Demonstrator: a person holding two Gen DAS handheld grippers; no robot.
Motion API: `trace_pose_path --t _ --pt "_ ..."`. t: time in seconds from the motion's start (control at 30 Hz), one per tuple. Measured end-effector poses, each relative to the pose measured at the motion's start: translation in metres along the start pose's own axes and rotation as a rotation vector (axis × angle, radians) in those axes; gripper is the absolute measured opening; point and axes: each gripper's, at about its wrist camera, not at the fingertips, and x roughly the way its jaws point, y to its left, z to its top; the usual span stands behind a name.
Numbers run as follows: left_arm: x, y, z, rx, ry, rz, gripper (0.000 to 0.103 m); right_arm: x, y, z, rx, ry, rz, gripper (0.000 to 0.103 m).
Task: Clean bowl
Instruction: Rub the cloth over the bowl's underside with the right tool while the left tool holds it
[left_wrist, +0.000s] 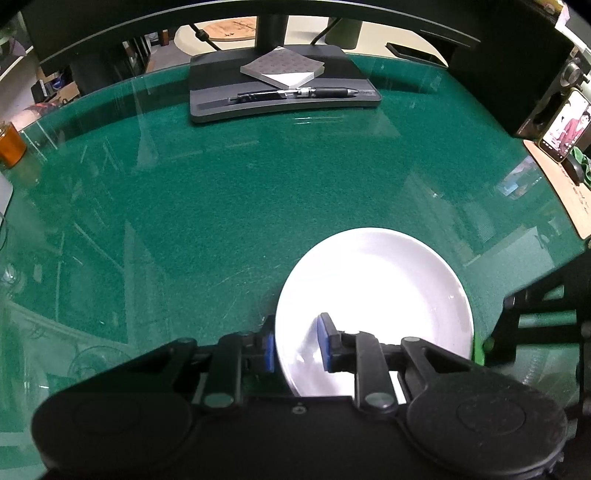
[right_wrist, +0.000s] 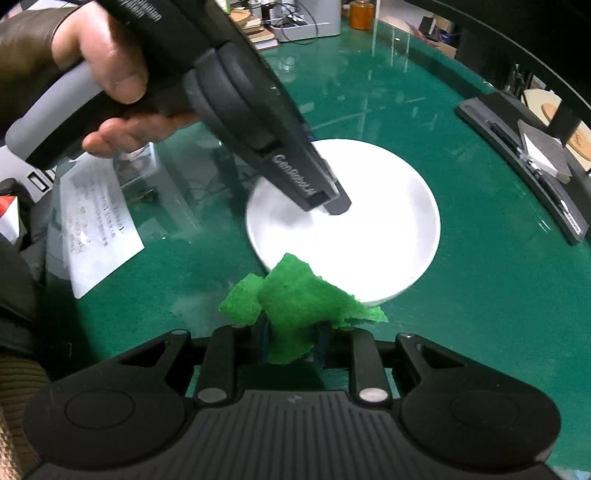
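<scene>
Left tongs (left_wrist: 297, 341) clamp the bowl (left_wrist: 376, 295) rim on the bench; right tongs (right_wrist: 291, 341) grip a green cloth (right_wrist: 299, 295); wiping inside comes next

White bowl (left_wrist: 376, 288) on a deep green table (left_wrist: 184, 221), bright green cloth (right_wrist: 295, 295), black grippers with blue pads (left_wrist: 325, 341), grey patterned notepad (left_wrist: 282, 66), amber jar (left_wrist: 11, 142) off left.
</scene>
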Motion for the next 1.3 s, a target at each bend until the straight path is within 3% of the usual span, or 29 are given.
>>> trace_pose_path --t 0.13,0.43,0.7,0.97,1.17,1.3 --pt "0.0 0.0 0.0 -0.001 -0.001 0.002 0.023 -0.002 -0.023 -0.001 0.044 -0.006 -0.062 0.023" --pt "0.0 0.0 0.0 -0.004 -0.005 0.004 0.023 0.001 0.004 -0.004 -0.019 0.004 0.011 0.023" --pt "0.0 0.0 0.001 -0.004 -0.007 0.007 0.023 -0.001 -0.012 -0.001 0.033 0.003 -0.034 0.023" --pt "0.0 -0.001 0.002 -0.002 -0.011 0.011 0.023 0.003 0.006 0.001 0.021 0.007 0.026 0.023" --pt "0.001 -0.001 0.002 -0.002 -0.012 0.014 0.023 -0.002 -0.019 -0.001 0.1 0.001 -0.045 0.023" --pt "0.001 -0.002 0.002 -0.005 -0.014 0.018 0.023 0.006 -0.001 0.002 0.063 0.023 -0.02 0.023"
